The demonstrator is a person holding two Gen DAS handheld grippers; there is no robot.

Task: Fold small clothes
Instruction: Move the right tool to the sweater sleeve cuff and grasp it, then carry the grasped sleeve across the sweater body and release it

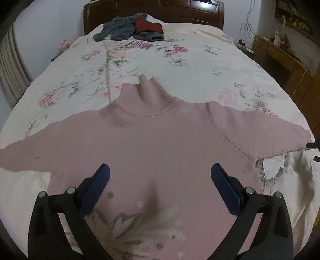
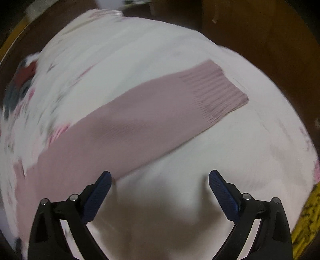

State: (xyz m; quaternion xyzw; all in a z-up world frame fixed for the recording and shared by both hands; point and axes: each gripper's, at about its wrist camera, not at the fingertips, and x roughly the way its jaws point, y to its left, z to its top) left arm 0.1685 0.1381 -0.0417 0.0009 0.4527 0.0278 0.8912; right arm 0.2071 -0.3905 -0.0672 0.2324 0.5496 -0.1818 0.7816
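Sweater folding has not visibly begun: nothing on the garment is turned over yet. My left gripper (image 1: 160,174) hangs with its jaws spread wide and empty, poised over the lower front of the pink sweater (image 1: 160,140). My right gripper (image 2: 160,180) is likewise spread and holding nothing; its left fingertip sits just beside the lower edge of the sweater's right sleeve (image 2: 140,120), and the rest of it is over bare bedspread (image 2: 230,150). That view is blurred, so I cannot tell whether the fingertip touches the cloth.

Moving outward, the sweater lies flat and face up on the flowered bedspread, neck pointing away from me, with its ribbed roll collar (image 1: 147,98) standing a little proud. Both sleeves stretch straight out to the sides. The right sleeve ends in a ribbed cuff (image 2: 216,92) near the bed's edge. A pale knitted pattern shows low on the front, between the left gripper's fingers.

Well apart, near the wooden headboard (image 1: 154,10), sits a loose heap of grey and dark red clothes (image 1: 130,28).

By my judgement, the sweater is laid out ready, and every fold remains: sleeves in, then the body over.
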